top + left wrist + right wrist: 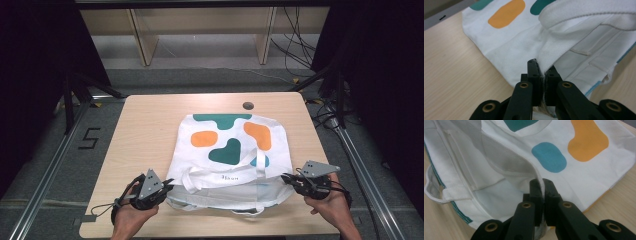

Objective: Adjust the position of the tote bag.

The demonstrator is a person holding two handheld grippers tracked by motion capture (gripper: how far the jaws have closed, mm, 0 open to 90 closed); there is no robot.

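White canvas tote bag [230, 155] lies mid-table [145, 130]; the left gripper [167, 187] and right gripper [286, 178] each clamp a corner of its near, open rim. Grasping looks complete; next, probably, lift evenly together.

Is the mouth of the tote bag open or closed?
Open: both gripper views show the tote bag upper rim lifted off the lower layer, exposing the inside.
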